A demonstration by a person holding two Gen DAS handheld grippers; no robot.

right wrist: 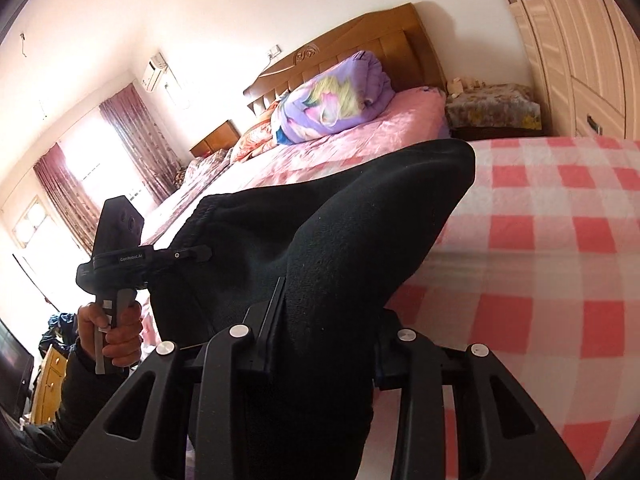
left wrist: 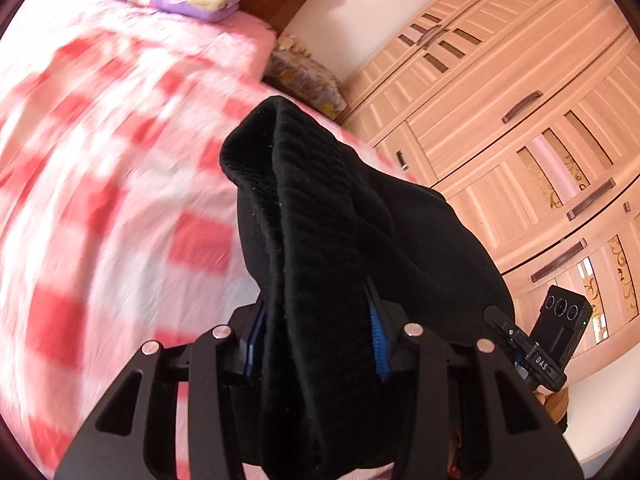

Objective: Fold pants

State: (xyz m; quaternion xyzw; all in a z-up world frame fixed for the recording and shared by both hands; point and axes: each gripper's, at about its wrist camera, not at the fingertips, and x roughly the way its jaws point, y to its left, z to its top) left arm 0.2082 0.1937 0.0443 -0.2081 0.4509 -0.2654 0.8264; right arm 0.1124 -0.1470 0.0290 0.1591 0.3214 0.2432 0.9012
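While the black knitted pants [left wrist: 320,240] hung bunched above the pink-and-white checked bedspread [left wrist: 100,208], the left gripper [left wrist: 316,344] had its fingers clenched on one thick fold — the right gripper [right wrist: 328,340] likewise gripped another, near the pale wooden wardrobe [left wrist: 520,128].

My right gripper [right wrist: 320,312] is clamped on a thick bunch of the black pants [right wrist: 332,232], which rise past its fingers over the pink checked sheet [right wrist: 540,248]. At left, a hand [right wrist: 110,330] grips my left gripper [right wrist: 120,256], touching the same cloth. A purple quilt [right wrist: 332,100] sits by the headboard [right wrist: 352,48].
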